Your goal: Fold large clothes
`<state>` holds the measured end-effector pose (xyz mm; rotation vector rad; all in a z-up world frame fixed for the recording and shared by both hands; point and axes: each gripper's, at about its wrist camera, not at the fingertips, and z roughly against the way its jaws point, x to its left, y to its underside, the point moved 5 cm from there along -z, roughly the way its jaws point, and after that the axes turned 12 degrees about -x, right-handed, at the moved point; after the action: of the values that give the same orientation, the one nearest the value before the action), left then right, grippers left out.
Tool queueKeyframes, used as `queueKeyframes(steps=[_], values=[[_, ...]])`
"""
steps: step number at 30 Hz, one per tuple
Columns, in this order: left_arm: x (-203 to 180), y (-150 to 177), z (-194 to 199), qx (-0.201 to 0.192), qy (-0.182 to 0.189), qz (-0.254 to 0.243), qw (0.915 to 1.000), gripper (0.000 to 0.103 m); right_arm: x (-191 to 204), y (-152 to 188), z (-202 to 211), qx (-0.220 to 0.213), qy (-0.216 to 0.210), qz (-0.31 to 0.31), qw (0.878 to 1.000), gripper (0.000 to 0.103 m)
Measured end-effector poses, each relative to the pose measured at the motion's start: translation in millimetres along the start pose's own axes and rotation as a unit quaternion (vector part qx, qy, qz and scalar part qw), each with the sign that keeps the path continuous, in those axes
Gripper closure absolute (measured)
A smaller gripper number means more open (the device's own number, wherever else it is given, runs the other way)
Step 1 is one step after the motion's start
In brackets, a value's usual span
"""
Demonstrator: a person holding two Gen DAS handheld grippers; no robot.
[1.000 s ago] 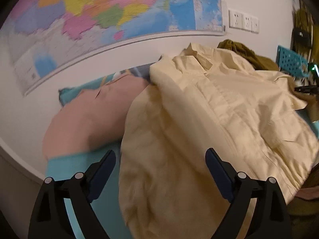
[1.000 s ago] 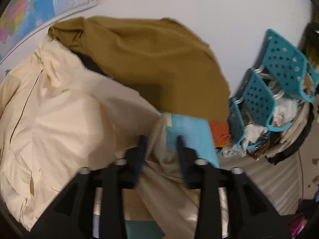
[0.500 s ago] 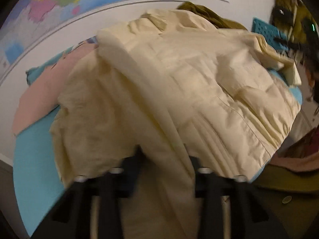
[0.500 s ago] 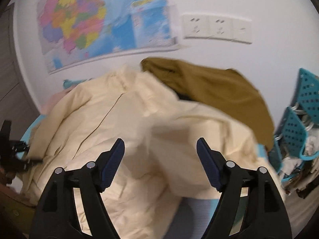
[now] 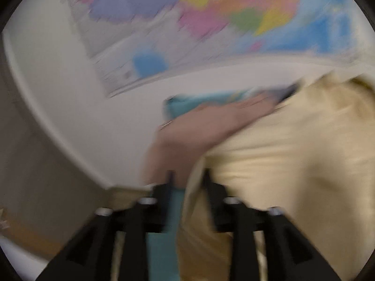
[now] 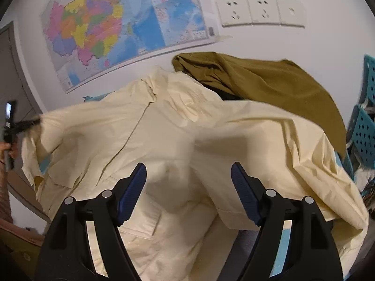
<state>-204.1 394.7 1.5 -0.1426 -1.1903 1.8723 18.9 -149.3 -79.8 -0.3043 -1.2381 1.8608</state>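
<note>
Sprawling over the teal-covered tabletop (image 6: 284, 236), the cream jacket (image 6: 164, 145) fills the middle of the right wrist view, collar toward twelve o'clock and hem toward six. An olive-brown garment (image 6: 269, 84) lies behind it at one o'clock, partly under the jacket's far edge, against the white wall. A coloured map (image 6: 112, 28) hangs at eleven o'clock and a row of white sockets (image 6: 260, 11) at one o'clock. Teal perforated baskets (image 6: 365, 126) stand at three o'clock with laundry in them.

The right tool (image 6: 188, 178) hovers over the jacket's lower middle with its blue-padded fingers spread wide and nothing between them.

The left tool (image 5: 187, 180) shows blurred in its own view. Its jaws have just been opening, and a fold of the jacket's edge (image 5: 281, 164) runs up between the fingers; whether the pads press on the cloth I cannot tell through the blur. From the right wrist view that tool (image 6: 25, 125) sits at nine o'clock at the jacket's lifted corner, with a hand (image 6: 7, 149) behind it. A pink garment (image 5: 199, 135) lies beyond the jacket at twelve o'clock of the left tool.
</note>
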Motion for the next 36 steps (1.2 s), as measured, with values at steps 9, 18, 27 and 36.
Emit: queueKeyframes(steps=[9,18,27,36], values=[[-15,19,7,-0.026,0.160,0.158,0.9739,0.029,-56,-10,55,-0.047,0.070,-0.021,0.996,0.020],[-126,-10,79,-0.108,0.274,0.055,0.9540,0.020,-170,25,57,0.026,0.119,-0.123,0.985,0.010],[-244,-12,84,-0.088,0.363,-0.028,0.9272,0.020,-178,13,80,0.006,0.045,-0.138,0.989,0.066],[-289,-26,96,-0.088,0.434,-0.049,0.8952,0.020,-70,-93,102,0.033,-0.044,-0.011,0.998,0.078]])
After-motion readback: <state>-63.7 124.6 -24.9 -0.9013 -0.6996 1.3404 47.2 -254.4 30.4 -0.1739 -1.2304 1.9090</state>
